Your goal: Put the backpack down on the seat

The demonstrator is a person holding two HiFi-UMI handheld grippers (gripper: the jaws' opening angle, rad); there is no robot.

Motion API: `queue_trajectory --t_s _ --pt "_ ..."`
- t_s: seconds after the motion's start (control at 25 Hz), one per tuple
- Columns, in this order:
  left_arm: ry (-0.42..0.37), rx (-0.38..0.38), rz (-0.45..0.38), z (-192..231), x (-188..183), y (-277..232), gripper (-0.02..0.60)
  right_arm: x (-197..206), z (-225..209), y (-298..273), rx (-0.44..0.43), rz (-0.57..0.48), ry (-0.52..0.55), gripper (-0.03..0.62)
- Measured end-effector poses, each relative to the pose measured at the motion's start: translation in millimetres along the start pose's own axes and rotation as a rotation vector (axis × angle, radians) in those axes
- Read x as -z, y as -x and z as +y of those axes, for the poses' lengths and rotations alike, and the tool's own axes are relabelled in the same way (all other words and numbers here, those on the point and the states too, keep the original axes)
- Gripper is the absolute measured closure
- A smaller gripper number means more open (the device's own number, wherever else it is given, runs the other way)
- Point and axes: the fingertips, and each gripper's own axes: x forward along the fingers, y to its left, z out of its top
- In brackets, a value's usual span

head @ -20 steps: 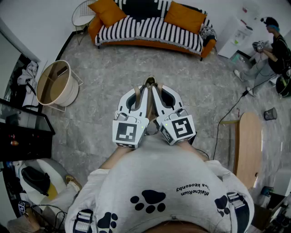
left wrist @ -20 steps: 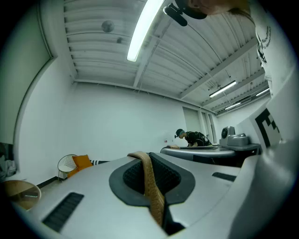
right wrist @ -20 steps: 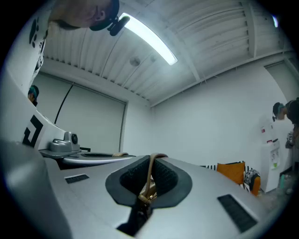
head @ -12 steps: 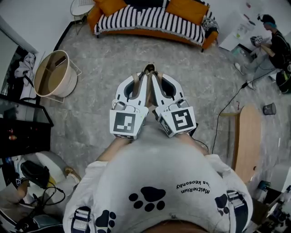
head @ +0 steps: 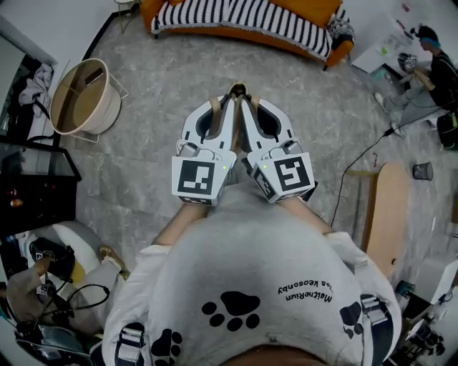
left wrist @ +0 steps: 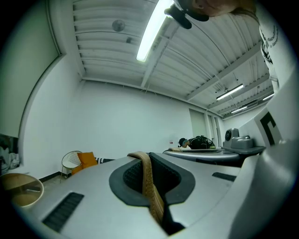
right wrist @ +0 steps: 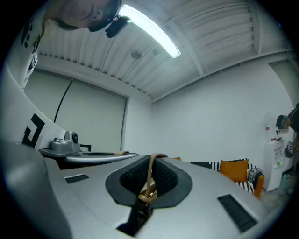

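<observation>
We hold both grippers level and side by side, each clamped on a tan strap.

Nearest us, our left gripper (left wrist: 147, 156) has its jaws pressed together on a tan webbing strap (left wrist: 150, 186), which loops over their tips. Our right gripper (right wrist: 156, 156) pinches a second tan strap (right wrist: 150, 175), whose brass-coloured buckle (right wrist: 148, 195) sits at the pads' near end. The backpack's body we cannot make out; only these straps show. The striped sofa (head: 243, 21) stands at the grey floor's (head: 157, 143) far edge, well apart.
</observation>
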Motion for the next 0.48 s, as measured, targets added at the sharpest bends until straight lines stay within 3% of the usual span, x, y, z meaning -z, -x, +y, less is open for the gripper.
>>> queue_trajectory --t_s 0.16,0.48 --pt "-0.003 -0.018 -0.002 17.7 2.3 -19.4 0.563 4.9 -11.2 -22.9 -0.017 -0.012 -0.019 0.556" --pt "-0.047 -0.026 -0.002 46.4 -5.8 -102.1 0.563 -5.0 -73.3 -85.4 -0.015 -0.046 -0.018 0.556"
